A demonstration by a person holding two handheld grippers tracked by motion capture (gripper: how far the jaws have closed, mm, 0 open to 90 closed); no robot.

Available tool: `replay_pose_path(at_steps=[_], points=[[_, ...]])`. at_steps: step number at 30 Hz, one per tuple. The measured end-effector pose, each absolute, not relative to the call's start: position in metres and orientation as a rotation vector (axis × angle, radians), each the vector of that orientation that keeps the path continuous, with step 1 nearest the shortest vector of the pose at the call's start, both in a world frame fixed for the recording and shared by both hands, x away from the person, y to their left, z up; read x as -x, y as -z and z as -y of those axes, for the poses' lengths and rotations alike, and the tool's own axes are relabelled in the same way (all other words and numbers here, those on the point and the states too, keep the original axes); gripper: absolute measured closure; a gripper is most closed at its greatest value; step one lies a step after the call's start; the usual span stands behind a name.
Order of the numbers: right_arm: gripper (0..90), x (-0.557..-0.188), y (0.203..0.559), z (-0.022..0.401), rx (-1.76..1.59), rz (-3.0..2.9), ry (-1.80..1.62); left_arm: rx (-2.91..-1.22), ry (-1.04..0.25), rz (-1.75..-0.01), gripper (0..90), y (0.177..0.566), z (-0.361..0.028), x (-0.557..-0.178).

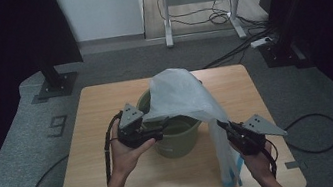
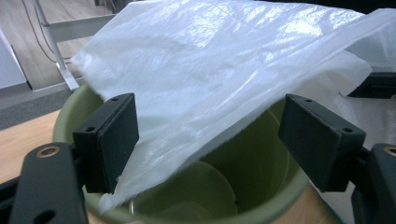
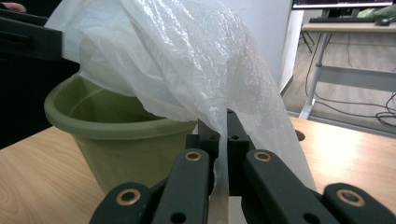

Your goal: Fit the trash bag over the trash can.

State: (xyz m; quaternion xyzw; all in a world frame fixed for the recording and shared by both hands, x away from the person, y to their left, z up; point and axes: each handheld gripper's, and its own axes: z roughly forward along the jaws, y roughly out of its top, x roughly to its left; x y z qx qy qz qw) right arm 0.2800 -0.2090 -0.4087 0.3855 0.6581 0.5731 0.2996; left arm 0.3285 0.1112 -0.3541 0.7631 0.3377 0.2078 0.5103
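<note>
While right tongs (image 3: pixel 223 140) pinch crinkly translucent bag (image 3: pixel 196 60), left tongs (image 2: pixel 210 140) gape over round green bucket (image 2: pixel 261 158).

bag (image 1: pixel 182 96): white plastic, draped over the green bucket (image 1: pixel 177 137), one end hanging to the surface (image 1: pixel 96 109) | left tool (image 1: pixel 162 125): at the bucket's near rim, by the bag's edge | right tool (image 1: pixel 222 125): clamped on the hanging bag, right of the bucket

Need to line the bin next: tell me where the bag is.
In the high view the bag drapes over the green bin at mid-table, its right side pinched in the right claw; the open left claw hovers at the bin's left rim.
</note>
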Motion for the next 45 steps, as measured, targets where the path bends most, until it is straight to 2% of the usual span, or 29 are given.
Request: replay_pose_path(at_steps=[13, 20, 30, 37, 40, 42, 43, 45], points=[[88.4, -0.267, 0.393, 0.220, -1.009, -1.729, -1.592, -1.904, -0.563, -0.808, 22.6, 0.354, -0.094, -0.340], [88.4, -0.267, 0.386, 0.218, -1.025, -1.760, -1.648, -1.891, -0.487, -0.753, 23.5, 0.353, -0.090, -0.330], [87.8, -0.293, 0.384, 0.193, -1.058, -1.829, -1.625, -1.889, -0.406, -0.737, 18.5, 0.362, -0.088, -0.323], [87.0, -0.293, 0.382, 0.187, -1.033, -1.853, -1.604, -1.877, -0.505, -0.733, 17.9, 0.359, -0.086, -0.319], [86.4, -0.292, 0.384, 0.190, -1.037, -1.870, -1.592, -1.860, -0.553, -0.734, 23.1, 0.355, -0.086, -0.321], [86.1, -0.292, 0.385, 0.190, -1.038, -1.873, -1.592, -1.865, -0.557, -0.729, 30.7, 0.354, -0.084, -0.322], [85.9, -0.292, 0.385, 0.190, -1.040, -1.878, -1.594, -1.882, -0.555, -0.719, 30.7, 0.354, -0.082, -0.324], [85.4, -0.293, 0.386, 0.189, -1.035, -1.887, -1.601, -1.933, -0.535, -0.735, 48.7, 0.355, -0.077, -0.327]])
